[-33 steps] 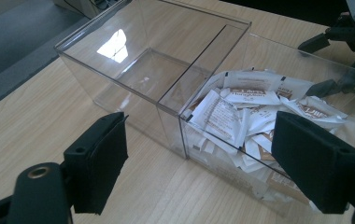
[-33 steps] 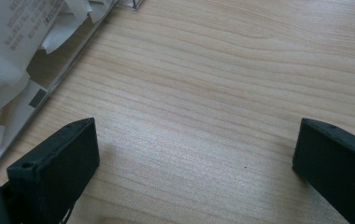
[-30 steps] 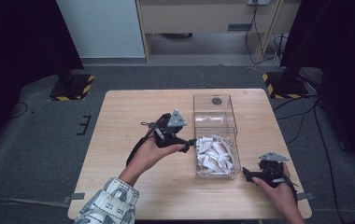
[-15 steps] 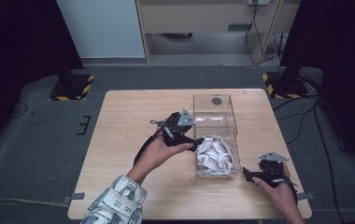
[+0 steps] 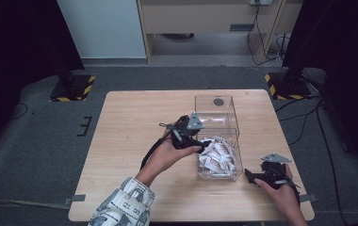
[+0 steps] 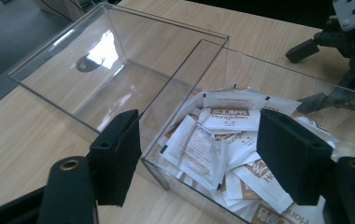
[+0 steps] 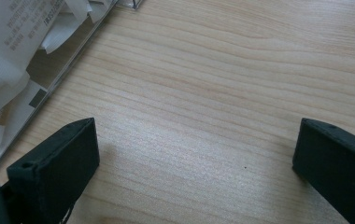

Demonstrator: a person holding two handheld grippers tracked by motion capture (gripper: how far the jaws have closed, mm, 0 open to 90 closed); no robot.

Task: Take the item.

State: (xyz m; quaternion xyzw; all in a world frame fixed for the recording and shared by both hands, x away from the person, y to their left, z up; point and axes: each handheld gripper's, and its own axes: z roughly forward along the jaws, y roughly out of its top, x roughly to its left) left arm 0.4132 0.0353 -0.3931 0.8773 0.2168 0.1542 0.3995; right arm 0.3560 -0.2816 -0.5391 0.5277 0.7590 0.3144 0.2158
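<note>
A clear acrylic box (image 5: 216,109) with two compartments stands right of the table's centre. Its near compartment holds several white sachets (image 5: 218,158) with brown print; the far compartment is bare. My left gripper (image 5: 204,141) hovers open at the left rim of the near compartment. In the left gripper view the gripper (image 6: 199,123) has its jaws wide apart, with the sachets (image 6: 222,135) and the box's dividing wall (image 6: 185,79) between them. My right gripper (image 5: 249,175) rests low on the table just right of the box, open. Bare wood lies between the jaws of this gripper (image 7: 194,135).
The wooden table (image 5: 130,132) has open room on its left half. The box's near corner, with sachets (image 7: 7,60) behind its wall, lies close to the right gripper's left jaw. Dark carpet and yellow-black stand bases (image 5: 71,89) surround the table.
My left gripper has moved right, from beside the box to over the near compartment's rim. The right gripper has stayed still.
</note>
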